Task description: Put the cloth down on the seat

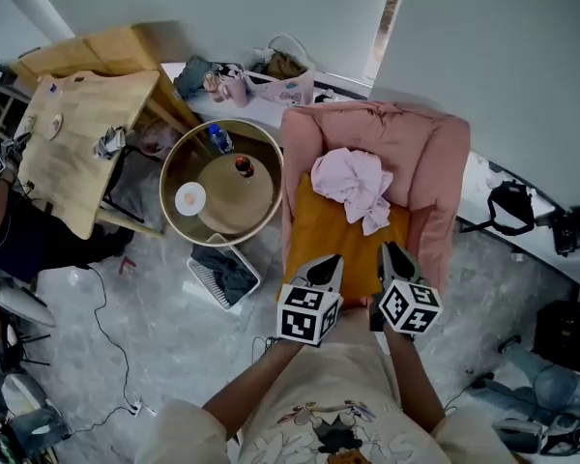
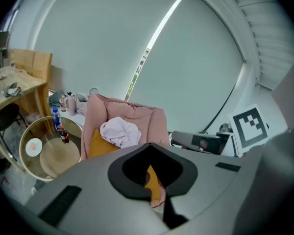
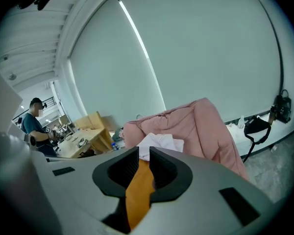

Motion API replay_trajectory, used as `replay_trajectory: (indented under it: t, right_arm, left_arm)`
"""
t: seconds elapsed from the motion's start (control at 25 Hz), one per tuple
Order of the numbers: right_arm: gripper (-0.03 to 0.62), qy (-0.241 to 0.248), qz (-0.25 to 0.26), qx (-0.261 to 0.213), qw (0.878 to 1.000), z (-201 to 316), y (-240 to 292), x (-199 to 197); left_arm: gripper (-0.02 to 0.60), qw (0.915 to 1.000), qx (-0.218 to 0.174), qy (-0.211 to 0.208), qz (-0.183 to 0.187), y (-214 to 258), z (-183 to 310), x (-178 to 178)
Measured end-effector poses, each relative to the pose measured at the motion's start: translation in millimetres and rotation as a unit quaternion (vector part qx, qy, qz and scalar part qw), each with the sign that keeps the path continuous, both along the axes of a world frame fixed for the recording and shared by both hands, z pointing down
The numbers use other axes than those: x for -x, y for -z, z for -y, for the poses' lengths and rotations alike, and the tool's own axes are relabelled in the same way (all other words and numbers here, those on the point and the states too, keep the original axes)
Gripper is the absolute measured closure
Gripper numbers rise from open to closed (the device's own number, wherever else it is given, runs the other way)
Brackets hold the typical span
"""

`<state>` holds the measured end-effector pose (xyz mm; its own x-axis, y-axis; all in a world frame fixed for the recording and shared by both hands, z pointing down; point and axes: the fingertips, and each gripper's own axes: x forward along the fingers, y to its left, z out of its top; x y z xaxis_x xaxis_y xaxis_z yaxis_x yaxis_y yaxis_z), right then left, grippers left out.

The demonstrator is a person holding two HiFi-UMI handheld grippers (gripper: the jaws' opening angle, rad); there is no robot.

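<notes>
An orange cloth (image 1: 336, 228) lies spread over the seat of a pink armchair (image 1: 440, 158). Its near edge is lifted toward me. My left gripper (image 1: 326, 265) is shut on the cloth's near left edge, and orange fabric (image 2: 156, 184) shows pinched between its jaws. My right gripper (image 1: 392, 252) is shut on the near right edge, with a strip of the orange cloth (image 3: 138, 192) hanging through its jaws. A crumpled pale pink cloth (image 1: 353, 184) rests on the seat against the backrest, on the far end of the orange cloth.
A round glass table (image 1: 173, 217) with two bottles and a plate stands left of the chair. Below it is a basket (image 1: 224, 274) of dark fabric. A wooden table (image 1: 77, 129) and a person are at far left. A black bag (image 1: 510, 207) lies on the floor to the right.
</notes>
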<state>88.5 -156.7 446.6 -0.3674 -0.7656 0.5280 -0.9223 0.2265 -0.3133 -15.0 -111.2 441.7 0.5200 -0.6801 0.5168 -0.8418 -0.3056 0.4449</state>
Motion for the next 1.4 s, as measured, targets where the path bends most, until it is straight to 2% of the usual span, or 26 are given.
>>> replay_trajectory:
  t: [0.36, 0.52, 0.72, 0.92, 1.12, 1.4]
  right_arm:
    - [0.511, 0.015, 0.001, -0.044, 0.999, -67.6, 40.5, 45.0]
    - [0.511, 0.029, -0.002, -0.061, 0.998, -91.3, 54.9, 63.5]
    - [0.516, 0.050, -0.020, -0.086, 0.995, -120.0, 70.8, 78.9]
    - [0.516, 0.045, -0.030, -0.093, 0.994, -142.4, 76.1, 70.7]
    - [0.516, 0.036, -0.026, -0.085, 0.995, -159.8, 71.1, 56.6]
    - [0.516, 0.048, -0.016, -0.090, 0.995, -178.4, 74.5, 32.1]
  left_arm:
    - [0.578, 0.9980, -0.047, 0.040, -0.010, 31.1, -60.9, 56.4]
    - [0.578, 0.9965, -0.069, 0.046, -0.010, 43.9, -79.8, 65.2]
    - [0.578, 0.9968, -0.064, 0.042, -0.023, 45.4, -105.2, 66.5]
    - [0.578, 0.9958, -0.073, 0.038, -0.040, 53.4, -128.7, 60.1]
    - [0.578, 0.9978, -0.046, 0.028, -0.038, 32.1, -152.2, 46.3]
    - [0.578, 0.9963, -0.052, 0.059, -0.035, 39.9, -170.4, 36.6]
